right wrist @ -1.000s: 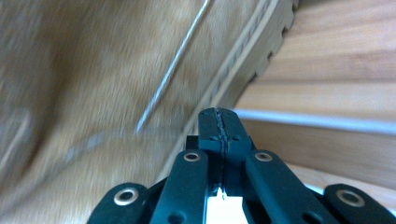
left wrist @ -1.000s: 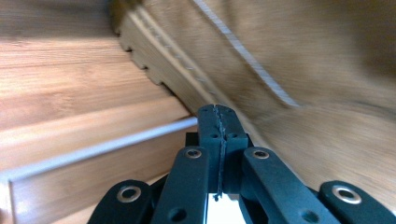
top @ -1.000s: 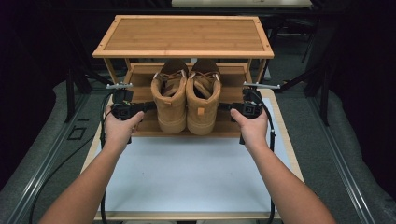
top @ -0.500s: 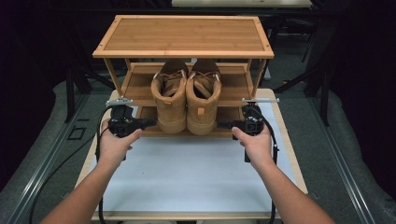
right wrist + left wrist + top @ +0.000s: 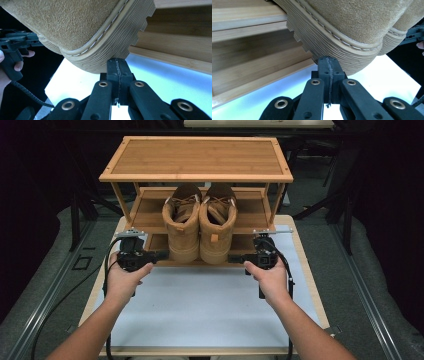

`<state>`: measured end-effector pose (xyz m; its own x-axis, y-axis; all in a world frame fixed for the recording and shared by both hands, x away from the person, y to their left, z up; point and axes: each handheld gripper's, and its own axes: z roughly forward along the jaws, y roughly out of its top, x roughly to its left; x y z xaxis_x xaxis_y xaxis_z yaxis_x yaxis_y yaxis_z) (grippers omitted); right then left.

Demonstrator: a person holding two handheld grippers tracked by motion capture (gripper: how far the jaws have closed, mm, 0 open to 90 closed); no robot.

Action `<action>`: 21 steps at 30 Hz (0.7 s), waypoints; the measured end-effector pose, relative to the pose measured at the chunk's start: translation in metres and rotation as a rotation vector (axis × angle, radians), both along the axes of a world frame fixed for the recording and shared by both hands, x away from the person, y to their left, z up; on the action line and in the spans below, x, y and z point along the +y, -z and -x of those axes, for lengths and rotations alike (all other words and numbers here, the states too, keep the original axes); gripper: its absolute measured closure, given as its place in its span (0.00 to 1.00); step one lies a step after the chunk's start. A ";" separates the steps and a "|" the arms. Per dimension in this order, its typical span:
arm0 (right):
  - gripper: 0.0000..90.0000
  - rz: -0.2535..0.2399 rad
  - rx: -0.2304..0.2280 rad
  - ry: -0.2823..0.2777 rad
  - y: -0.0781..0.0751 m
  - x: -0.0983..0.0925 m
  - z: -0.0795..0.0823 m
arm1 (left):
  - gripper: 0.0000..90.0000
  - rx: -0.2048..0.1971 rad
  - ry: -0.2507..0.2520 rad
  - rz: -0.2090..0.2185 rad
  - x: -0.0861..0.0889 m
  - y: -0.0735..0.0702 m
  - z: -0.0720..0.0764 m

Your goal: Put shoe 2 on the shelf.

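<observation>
We flank the pair of boots with both claws pressed together.

The boots (image 5: 205, 227) sit on the lower shelf of the wooden rack (image 5: 197, 157) at the table's (image 5: 200, 310) far edge, toes overhanging toward us. Our left claw (image 5: 162, 255) lies just beside the left boot's sole, our right claw (image 5: 232, 259) just beside the right boot's; both are empty. Compared with a second ago, both hands sit lower and closer to the near edge.

The high view looks down the table; both gripper views, close and low, share the boots' (image 5: 200, 227) toes.
</observation>
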<state>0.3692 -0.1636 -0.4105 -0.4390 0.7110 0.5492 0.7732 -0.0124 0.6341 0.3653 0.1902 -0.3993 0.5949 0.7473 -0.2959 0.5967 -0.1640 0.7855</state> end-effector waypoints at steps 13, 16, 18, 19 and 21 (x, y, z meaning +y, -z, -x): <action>1.00 0.003 -0.030 0.013 -0.016 0.000 0.001 | 1.00 0.001 0.005 0.018 0.001 -0.015 -0.004; 1.00 -0.035 -0.031 0.022 -0.019 -0.003 0.001 | 1.00 -0.020 0.000 0.047 0.003 -0.019 -0.003; 1.00 -0.042 -0.033 0.027 -0.021 -0.003 0.001 | 1.00 -0.023 -0.006 0.068 0.003 -0.021 -0.004; 1.00 -0.044 -0.060 0.019 -0.027 -0.001 0.000 | 1.00 -0.031 -0.014 0.068 0.003 -0.025 -0.006; 1.00 -0.019 -0.068 0.031 -0.031 0.001 -0.002 | 1.00 -0.032 -0.022 0.063 0.003 -0.026 -0.010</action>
<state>0.3711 -0.1628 -0.3798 -0.4536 0.7147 0.5324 0.7274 -0.0484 0.6846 0.3753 0.1928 -0.3735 0.5885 0.7405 -0.3244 0.5744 -0.1006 0.8124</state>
